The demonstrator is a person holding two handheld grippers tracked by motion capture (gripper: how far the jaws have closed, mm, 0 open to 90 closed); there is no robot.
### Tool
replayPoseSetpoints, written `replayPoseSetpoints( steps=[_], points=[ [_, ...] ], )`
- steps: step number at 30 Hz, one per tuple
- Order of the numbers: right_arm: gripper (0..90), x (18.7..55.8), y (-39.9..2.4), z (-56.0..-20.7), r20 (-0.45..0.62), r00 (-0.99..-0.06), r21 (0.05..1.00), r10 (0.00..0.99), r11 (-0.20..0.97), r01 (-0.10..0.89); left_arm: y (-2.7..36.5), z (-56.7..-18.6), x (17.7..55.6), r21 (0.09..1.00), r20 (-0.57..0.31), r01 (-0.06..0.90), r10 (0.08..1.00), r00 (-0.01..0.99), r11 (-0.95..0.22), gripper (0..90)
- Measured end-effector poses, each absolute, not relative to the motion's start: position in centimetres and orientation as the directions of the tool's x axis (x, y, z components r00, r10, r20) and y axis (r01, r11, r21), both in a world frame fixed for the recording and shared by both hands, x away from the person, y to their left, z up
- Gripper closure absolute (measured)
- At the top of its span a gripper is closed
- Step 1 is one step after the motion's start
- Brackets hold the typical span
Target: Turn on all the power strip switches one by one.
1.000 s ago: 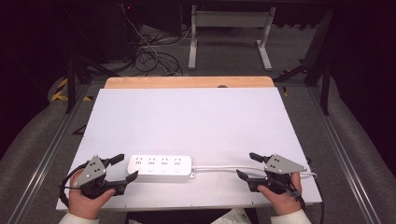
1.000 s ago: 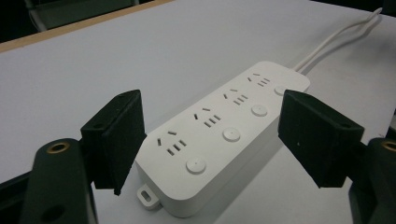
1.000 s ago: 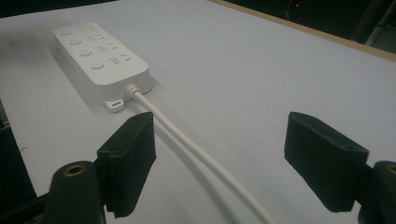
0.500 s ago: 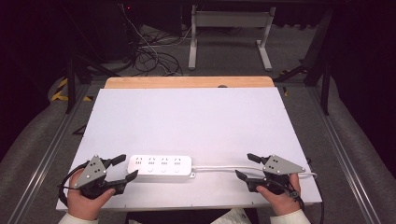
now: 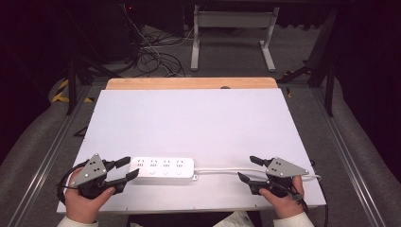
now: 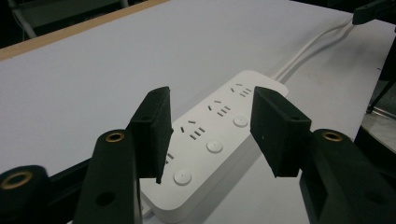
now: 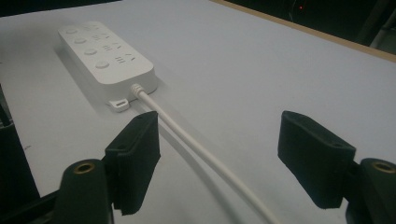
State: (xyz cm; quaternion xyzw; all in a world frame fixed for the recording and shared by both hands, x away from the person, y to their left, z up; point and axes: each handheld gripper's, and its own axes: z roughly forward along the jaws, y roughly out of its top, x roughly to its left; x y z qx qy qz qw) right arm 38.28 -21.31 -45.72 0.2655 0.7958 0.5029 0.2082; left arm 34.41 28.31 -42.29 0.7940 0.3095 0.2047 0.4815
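In the high view, your left claw sits at the lower left of the frame, its jaws apart around the near end of the flat white plastic power strip, which lies lengthwise across the lower middle of the white-topped table. The jaws have just been closing, with the strip's end between them; from this height you cannot tell whether they touch its sides. The thin white power cord runs from the strip's other end toward the lower right of the frame, where your right claw rests with its jaws apart over the cord.

In the left gripper view, your claw fills the lower half of the frame. Its two black pads stand on either side of the power strip, with a gap visible between each pad and the white casing, so nothing is clamped. The strip runs away toward the upper right, its round buttons and socket slots facing up, and the cord leaves its far end.

In the right gripper view, your claw stands wide open in the lower half of the frame. The cord passes between the pads, nearer the left one, touching neither. The power strip lies at the upper left, flat on the table.
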Motion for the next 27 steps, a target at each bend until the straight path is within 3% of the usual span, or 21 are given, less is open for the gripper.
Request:
replayPoseSetpoints(
  steps=[11, 16, 19, 21, 27],
  points=[
    [30.0, 38.2, -21.0, -45.8, -0.067, -0.775, 0.909, 0.628, 0.359, 0.213, 28.0, -41.7, 35.0, 0.863, 0.010, 0.337, 0.681, 0.732, -0.375, 60.3],
    [30.0, 38.2, -20.9, -45.8, -0.077, -0.776, 0.905, 0.626, 0.370, 0.208, 28.0, -41.4, 35.2, 0.854, 0.024, 0.337, 0.678, 0.735, -0.396, 69.6],
    [30.0, 38.1, -20.9, -45.8, -0.076, -0.778, 0.907, 0.624, 0.368, 0.207, 28.1, -41.1, 35.4, 0.840, 0.018, 0.355, 0.676, 0.737, -0.410, 84.4],
    [30.0, 38.1, -20.9, -45.7, -0.078, -0.778, 0.905, 0.623, 0.371, 0.206, 28.1, -40.7, 35.5, 0.828, 0.020, 0.368, 0.678, 0.735, -0.423, 89.7],
    [30.0, 38.1, -20.8, -45.8, -0.075, -0.778, 0.906, 0.624, 0.369, 0.209, 27.4, -40.3, 36.5, 0.758, 0.016, 0.423, 0.662, 0.750, -0.497, 89.9]
  ],
)
